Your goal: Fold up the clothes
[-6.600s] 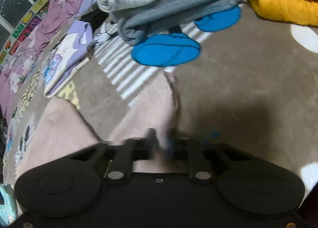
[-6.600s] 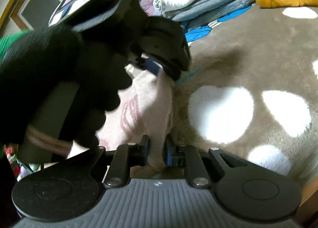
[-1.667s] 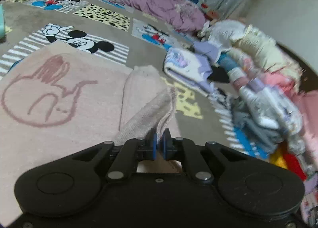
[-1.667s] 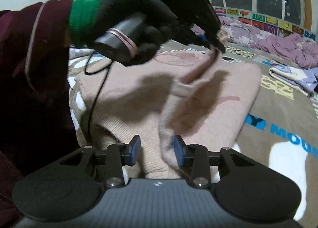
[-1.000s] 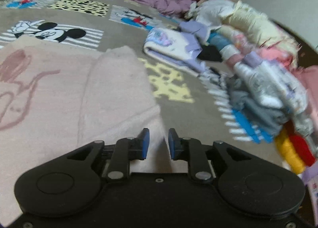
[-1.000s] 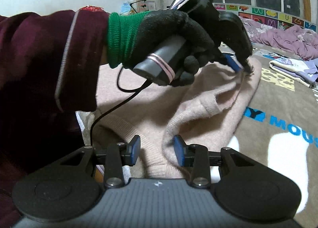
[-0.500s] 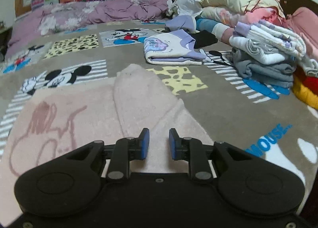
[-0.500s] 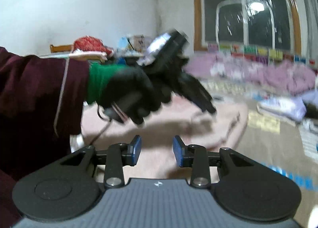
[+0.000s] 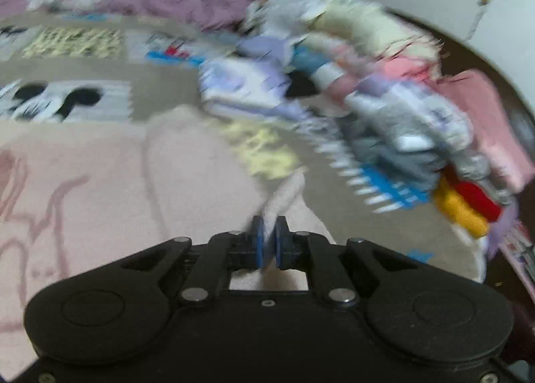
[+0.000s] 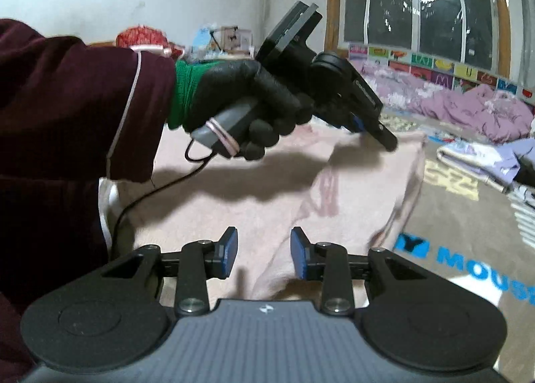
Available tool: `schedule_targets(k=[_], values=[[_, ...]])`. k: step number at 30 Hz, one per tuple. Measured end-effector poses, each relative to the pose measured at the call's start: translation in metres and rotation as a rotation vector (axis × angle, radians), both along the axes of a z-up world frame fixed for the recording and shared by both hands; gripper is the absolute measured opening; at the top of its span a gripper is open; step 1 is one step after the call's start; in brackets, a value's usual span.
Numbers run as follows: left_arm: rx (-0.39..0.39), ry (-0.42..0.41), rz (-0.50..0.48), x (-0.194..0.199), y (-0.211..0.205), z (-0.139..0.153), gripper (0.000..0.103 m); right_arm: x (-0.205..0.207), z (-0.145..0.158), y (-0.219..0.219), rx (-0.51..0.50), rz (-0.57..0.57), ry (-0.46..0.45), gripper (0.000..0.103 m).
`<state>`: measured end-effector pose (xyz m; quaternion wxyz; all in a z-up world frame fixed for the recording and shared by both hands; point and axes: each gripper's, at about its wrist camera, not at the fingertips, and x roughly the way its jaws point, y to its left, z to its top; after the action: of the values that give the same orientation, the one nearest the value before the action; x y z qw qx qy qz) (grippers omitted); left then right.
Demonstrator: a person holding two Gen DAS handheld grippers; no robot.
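I have the pink sweater (image 9: 100, 182) spread flat on the cartoon-print blanket (image 9: 160, 69), filling the lower left of the left wrist view and the middle of the right wrist view. My left gripper (image 9: 269, 242) has just been closing, and its blue pads now pinch a ridge of the sweater's knit at its right-hand edge, low in the centre of that frame; a small peak of cloth stands up just beyond the tips. I judge I took the edge there because the sleeve is already laid inward over the body, so this side is the next thing to lift and carry across.

My right gripper (image 10: 264, 256) sits at the bottom of its own view with its jaws parted and nothing pressed between them; pink cloth lies beneath and beyond it, but the pads do not touch it. I am keeping it free near the sweater's near end, probably to steady or catch the hem. The gloved left hand (image 10: 240, 105) crosses the upper middle of that view, holding the other tool nose-down at the sweater's far edge.

Half a second ago the left jaws stood apart over the flat sleeve with no cloth in them; now they grip. The left view has also swung, so the pile of folded clothes (image 9: 384, 109) smears across the upper right.
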<state>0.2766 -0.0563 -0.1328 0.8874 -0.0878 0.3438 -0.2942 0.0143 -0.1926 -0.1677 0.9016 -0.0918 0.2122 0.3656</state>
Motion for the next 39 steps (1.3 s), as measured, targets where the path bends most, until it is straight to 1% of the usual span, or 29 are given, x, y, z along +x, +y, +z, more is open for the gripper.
schedule_targets(k=[2, 4, 8, 10, 12, 13, 14, 15, 16, 19, 21, 24, 25, 27, 29, 31, 34, 36, 39], values=[[0.019, 0.008, -0.004, 0.002, -0.003, -0.004, 0.005, 0.000, -0.003, 0.002, -0.012, 0.004, 0.023, 0.037], [0.025, 0.008, -0.015, 0.002, -0.006, -0.005, 0.005, -0.003, -0.005, 0.002, 0.002, 0.024, 0.053, 0.037], [0.053, 0.011, -0.039, 0.007, -0.016, -0.009, 0.005, -0.002, -0.007, 0.009, -0.002, 0.044, 0.081, 0.038], [0.104, 0.027, -0.028, 0.012, -0.019, -0.016, 0.012, -0.002, -0.007, 0.012, 0.007, 0.057, 0.100, 0.038], [0.130, 0.021, -0.022, 0.012, -0.022, -0.017, 0.013, -0.003, -0.009, 0.016, 0.001, 0.079, 0.112, 0.038], [0.138, 0.008, -0.017, 0.010, -0.023, -0.013, 0.015, -0.005, -0.008, 0.018, -0.002, 0.091, 0.103, 0.038], [0.140, -0.016, -0.008, 0.007, -0.022, -0.008, 0.016, -0.009, -0.005, 0.019, 0.002, 0.102, 0.087, 0.035], [0.141, -0.039, 0.001, 0.003, -0.021, -0.004, 0.020, -0.013, 0.000, 0.017, 0.022, 0.111, 0.063, 0.034], [0.138, -0.061, 0.009, 0.000, -0.018, 0.001, 0.020, -0.017, 0.005, 0.014, 0.044, 0.111, 0.035, 0.034], [0.104, -0.113, 0.026, -0.010, -0.007, 0.014, 0.020, -0.018, 0.014, 0.012, 0.067, 0.027, -0.055, 0.034], [0.099, -0.134, -0.007, -0.018, -0.006, 0.019, 0.020, -0.012, 0.015, 0.011, 0.064, -0.048, -0.086, 0.034], [0.138, -0.161, -0.094, -0.027, -0.018, 0.019, 0.020, 0.004, 0.011, 0.010, 0.043, -0.141, -0.068, 0.034], [0.148, -0.159, -0.114, -0.027, -0.022, 0.016, 0.020, 0.010, 0.010, 0.010, 0.035, -0.171, -0.058, 0.034], [0.203, -0.140, -0.123, -0.022, -0.033, 0.006, 0.020, 0.017, 0.003, 0.009, 0.033, -0.196, -0.018, 0.034], [0.304, -0.114, -0.111, -0.016, -0.046, -0.009, 0.019, 0.022, -0.004, 0.008, 0.036, -0.210, 0.030, 0.035], [0.335, -0.115, -0.099, -0.013, -0.052, -0.019, 0.019, 0.025, -0.008, 0.005, 0.038, -0.214, 0.041, 0.035], [0.316, -0.087, -0.061, -0.010, -0.052, -0.020, 0.020, 0.025, -0.009, 0.005, 0.048, -0.215, 0.045, 0.035], [0.322, -0.090, -0.045, -0.012, -0.054, -0.021, 0.020, 0.025, -0.010, 0.005, 0.051, -0.216, 0.045, 0.035], [0.262, -0.066, -0.009, -0.016, -0.045, -0.012, 0.021, 0.020, -0.006, 0.005, 0.053, -0.224, 0.031, 0.035]])
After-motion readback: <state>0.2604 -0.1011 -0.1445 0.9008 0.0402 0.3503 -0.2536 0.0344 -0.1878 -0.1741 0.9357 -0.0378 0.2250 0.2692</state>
